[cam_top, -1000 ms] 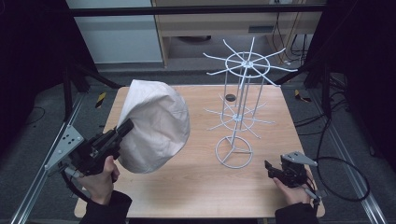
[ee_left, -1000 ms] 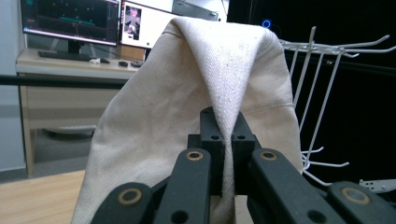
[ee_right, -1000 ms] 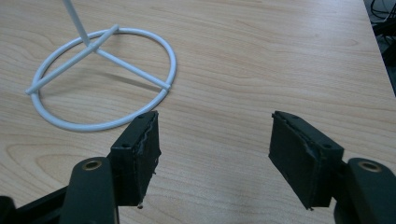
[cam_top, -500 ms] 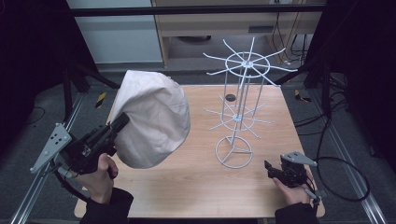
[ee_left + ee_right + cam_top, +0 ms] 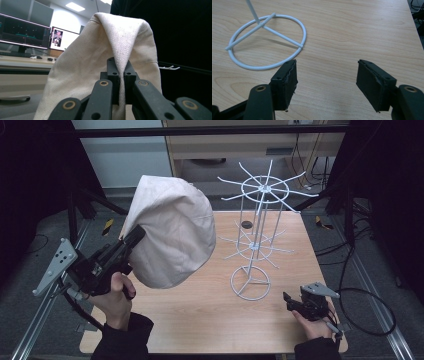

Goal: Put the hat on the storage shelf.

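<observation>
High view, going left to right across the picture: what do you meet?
Left gripper → beige cloth cap that it holds up → white wire rack → right gripper.

The right gripper [image 5: 325, 83] hangs over the wooden table [image 5: 362, 30], jaws spread wide (nothing between them), near the white wire ring base [image 5: 267, 41].

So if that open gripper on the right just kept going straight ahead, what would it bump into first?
Probably the white wire stand's ring base. The right gripper points across bare table with the ring ahead and slightly to one side, so it might only clip the rim.
</observation>
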Demonstrator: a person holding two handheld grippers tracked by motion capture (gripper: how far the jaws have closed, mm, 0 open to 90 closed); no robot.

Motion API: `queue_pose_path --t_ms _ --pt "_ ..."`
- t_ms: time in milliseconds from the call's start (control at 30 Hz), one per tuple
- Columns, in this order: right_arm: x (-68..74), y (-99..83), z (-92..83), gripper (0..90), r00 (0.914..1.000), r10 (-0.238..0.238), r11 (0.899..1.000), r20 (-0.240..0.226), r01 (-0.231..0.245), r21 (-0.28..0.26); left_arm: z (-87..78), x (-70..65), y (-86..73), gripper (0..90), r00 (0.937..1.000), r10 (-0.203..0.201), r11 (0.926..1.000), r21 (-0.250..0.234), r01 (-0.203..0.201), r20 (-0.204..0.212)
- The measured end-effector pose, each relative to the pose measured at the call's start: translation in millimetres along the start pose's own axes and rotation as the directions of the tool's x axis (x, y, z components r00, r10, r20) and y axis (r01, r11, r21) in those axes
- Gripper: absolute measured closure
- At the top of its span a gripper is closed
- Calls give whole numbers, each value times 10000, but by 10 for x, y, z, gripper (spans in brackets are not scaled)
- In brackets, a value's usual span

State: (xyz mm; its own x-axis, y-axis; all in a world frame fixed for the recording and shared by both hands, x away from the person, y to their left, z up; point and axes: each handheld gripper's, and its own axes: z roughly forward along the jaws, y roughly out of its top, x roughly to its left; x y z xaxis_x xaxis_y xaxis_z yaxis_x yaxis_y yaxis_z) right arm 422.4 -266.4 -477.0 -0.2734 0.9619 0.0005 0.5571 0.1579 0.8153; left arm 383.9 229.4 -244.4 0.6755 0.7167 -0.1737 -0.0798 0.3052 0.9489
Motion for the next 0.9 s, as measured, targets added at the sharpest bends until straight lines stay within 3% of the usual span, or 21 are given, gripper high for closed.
queue_pose_path --t_ms 333,600,900 --pt "3 -2 3 329 10000 50 10000 -69 -50 -37 152 -83 73 879 9996 -17 9997 -257 25 284" --pt "42 1 21 324 9997 -58 10000 -224 56 -73 371 -151 162 879 9988 -67 9992 -390 86 487" --pt "41 2 17 322 9996 16 10000 -274 -18 -74 608 -218 138 880 9979 -39 9999 -157 50 639"
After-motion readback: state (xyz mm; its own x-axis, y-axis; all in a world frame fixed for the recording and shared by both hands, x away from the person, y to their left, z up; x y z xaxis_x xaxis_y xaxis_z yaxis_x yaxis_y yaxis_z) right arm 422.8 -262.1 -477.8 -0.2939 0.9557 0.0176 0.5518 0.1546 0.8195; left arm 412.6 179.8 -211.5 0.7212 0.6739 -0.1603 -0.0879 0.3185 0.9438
